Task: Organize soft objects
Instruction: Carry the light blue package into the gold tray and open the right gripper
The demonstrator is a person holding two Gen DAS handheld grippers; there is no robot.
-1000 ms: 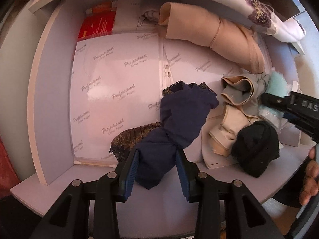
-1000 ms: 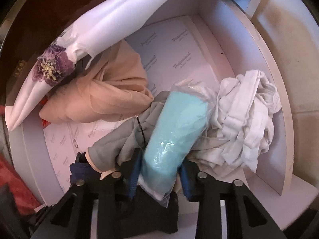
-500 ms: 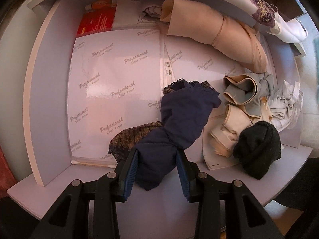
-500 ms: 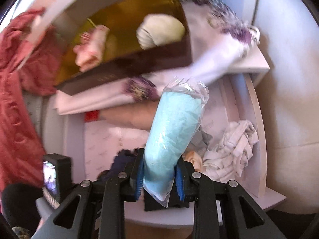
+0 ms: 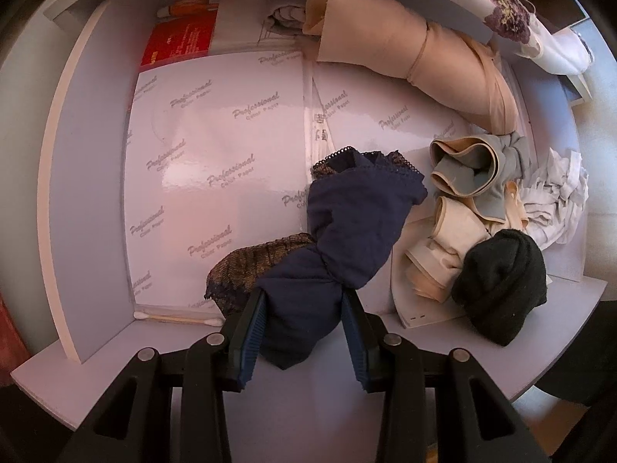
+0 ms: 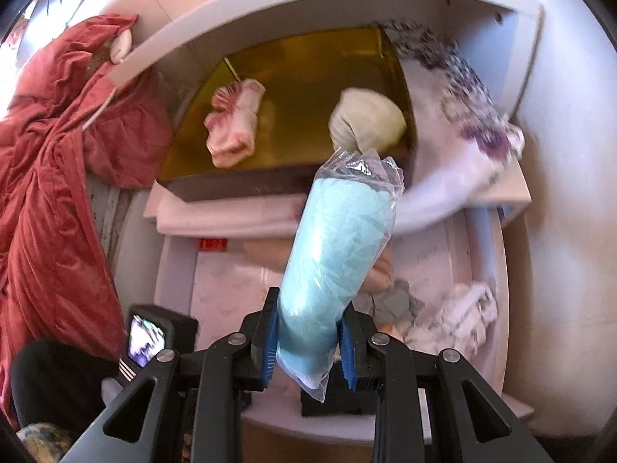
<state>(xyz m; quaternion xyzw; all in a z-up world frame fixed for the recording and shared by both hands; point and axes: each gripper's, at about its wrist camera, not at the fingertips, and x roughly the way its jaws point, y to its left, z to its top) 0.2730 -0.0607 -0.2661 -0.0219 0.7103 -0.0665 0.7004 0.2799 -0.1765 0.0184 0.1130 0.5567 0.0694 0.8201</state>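
Right gripper clamps the bagged blue roll, long axis pointing far toward the gold box, probably its destination; left gripper grips navy underwear.

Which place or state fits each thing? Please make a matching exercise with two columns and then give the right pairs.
Things:
1. navy garment
2. light blue roll in a plastic bag
3. black beanie
4. pink-and-white rolled cloth

Places or states:
A. lying inside the gold-lined box
B. lying in the drawer, at its front right
C. clamped in the left gripper
D. clamped in the right gripper

Pairs: 1-C, 2-D, 3-B, 4-A
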